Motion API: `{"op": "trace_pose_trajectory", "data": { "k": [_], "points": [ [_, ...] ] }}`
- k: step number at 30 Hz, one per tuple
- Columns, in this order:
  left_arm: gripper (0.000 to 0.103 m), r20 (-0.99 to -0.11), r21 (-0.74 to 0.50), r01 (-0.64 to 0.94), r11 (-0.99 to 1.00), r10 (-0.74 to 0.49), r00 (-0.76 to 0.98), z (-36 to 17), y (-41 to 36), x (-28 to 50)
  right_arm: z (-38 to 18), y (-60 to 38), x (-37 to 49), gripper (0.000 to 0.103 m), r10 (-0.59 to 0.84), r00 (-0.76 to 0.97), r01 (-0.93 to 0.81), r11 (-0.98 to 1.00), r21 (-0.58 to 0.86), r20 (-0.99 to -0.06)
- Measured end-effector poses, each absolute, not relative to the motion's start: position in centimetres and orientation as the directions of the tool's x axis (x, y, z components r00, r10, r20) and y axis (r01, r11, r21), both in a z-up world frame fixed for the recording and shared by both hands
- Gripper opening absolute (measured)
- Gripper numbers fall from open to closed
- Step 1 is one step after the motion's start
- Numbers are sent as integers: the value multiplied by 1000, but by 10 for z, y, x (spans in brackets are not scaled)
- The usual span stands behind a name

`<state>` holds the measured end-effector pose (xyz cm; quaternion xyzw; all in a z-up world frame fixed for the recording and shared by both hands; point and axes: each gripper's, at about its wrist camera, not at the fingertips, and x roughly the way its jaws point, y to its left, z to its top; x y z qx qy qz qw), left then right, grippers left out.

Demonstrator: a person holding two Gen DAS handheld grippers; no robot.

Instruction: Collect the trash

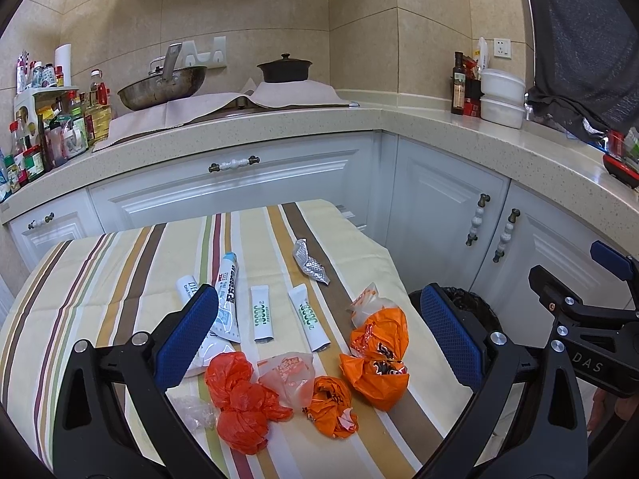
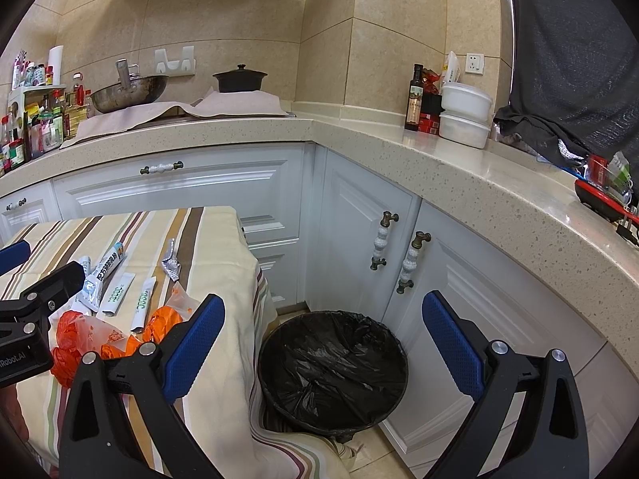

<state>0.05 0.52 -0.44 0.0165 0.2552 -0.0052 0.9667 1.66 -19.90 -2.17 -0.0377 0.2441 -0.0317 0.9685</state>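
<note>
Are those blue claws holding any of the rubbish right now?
No. Both are wide open and hold nothing: the left gripper hovers over the trash on the table, and the right gripper hangs above the bin.

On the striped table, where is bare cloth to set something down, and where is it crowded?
The tablecloth is bare left of the tubes and behind the foil blister pack. The near edge is crowded with orange bags and a red bag.

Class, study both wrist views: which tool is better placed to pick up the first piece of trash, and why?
Left. The left tool hangs open directly above the orange bags on the striped table. The right tool, also open, faces the black-lined bin beside the table.
</note>
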Motion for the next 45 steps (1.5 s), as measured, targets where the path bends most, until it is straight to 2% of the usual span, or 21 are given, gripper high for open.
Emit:
{"op": "trace_pose_trajectory", "data": {
  "k": [45],
  "points": [
    [99,-510,15,2,1000,6,860,-14,10,2,-23,-191,19,97,-64,877,30,997,-78,-476]
  ]
}}
